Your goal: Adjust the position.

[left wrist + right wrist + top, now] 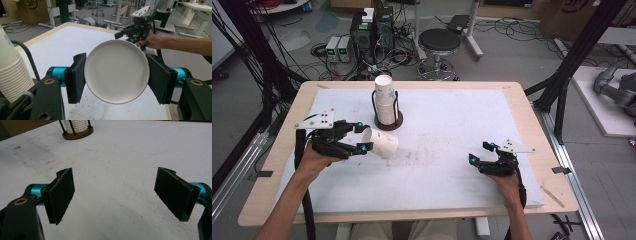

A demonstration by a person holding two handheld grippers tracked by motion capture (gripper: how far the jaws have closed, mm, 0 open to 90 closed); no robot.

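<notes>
- Cables, grey boxes and a black round stool (439, 41) crowd the floor beyond the far edge of the table (272, 190); a white mat (452, 125) covers most of the wooden top and carries scuffs and smudges near its middle.
- Left gripper (362, 137): held above the left part of the mat, pointing toward the middle. Its jaws are clamped on a white paper cup (381, 142) – one pad on each side, near the cup's base.
- Paper cup: lies on its side in the grip, mouth toward the middle of the mat. In the left gripper view the round bottom of the cup (116, 71) faces the camera, between the two pads (76, 77), touching both.
- Cup holder (388, 120): a dark round base with thin black uprights, standing at the far middle of the mat, just beyond the held cup. It carries a tall stack of white cups (384, 100), upright.
- Same stack shows at the left border of the left gripper view (12, 72), its rims ribbed one above another.
- Right gripper (479, 152): low over the right part of the mat, well apart from the cup and the holder. Its jaws stand spread – the right gripper view shows bare mat (120, 195) between the two pads (61, 195).
- Right hand (507, 182) grips the tool from behind; the forearm enters from the near edge.
</notes>
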